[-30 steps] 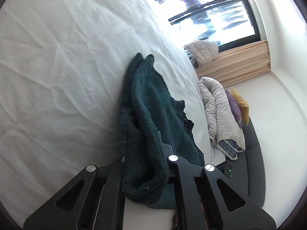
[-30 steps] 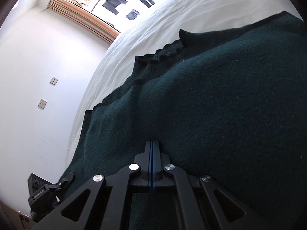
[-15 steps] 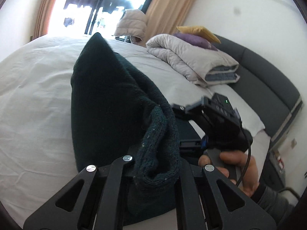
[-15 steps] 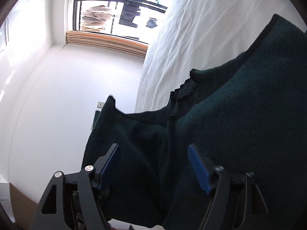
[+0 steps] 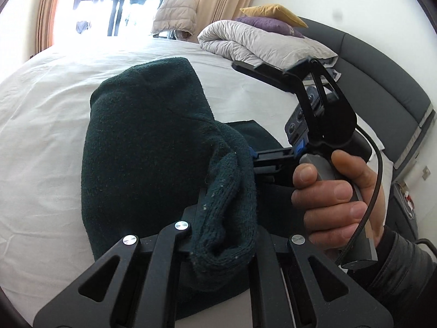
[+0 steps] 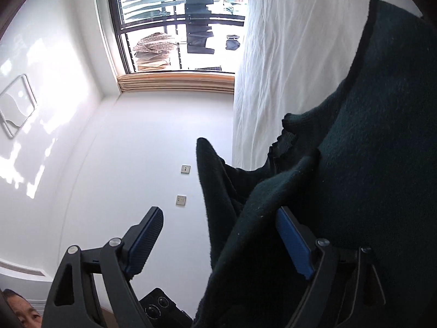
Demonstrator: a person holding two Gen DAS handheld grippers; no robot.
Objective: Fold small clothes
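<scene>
A dark green knit sweater (image 5: 142,142) lies bunched on the white bed sheet (image 5: 41,125). My left gripper (image 5: 224,213) is shut on a thick rolled edge of it, and the cloth hides its fingertips. In the left wrist view a hand (image 5: 336,199) holds my right gripper (image 5: 243,110) just to the right, one finger above the sweater and one behind it. In the right wrist view my right gripper (image 6: 218,235) has its jaws opening wide. A fold of the sweater (image 6: 382,136) hangs between the blue pads (image 6: 147,237), and neither pad presses on it.
A folded grey duvet (image 5: 262,41) with purple and yellow pillows (image 5: 273,13) sits at the head of the bed, against a dark grey headboard (image 5: 382,87). A beige jacket (image 5: 174,13) stands by the bright window (image 6: 177,27). The white wall bears two sockets (image 6: 185,169).
My right gripper went from shut to wide open and let the sweater go. My left gripper rolled and swung across the bed, carrying the sweater's edge; the right gripper and hand came into its view.
</scene>
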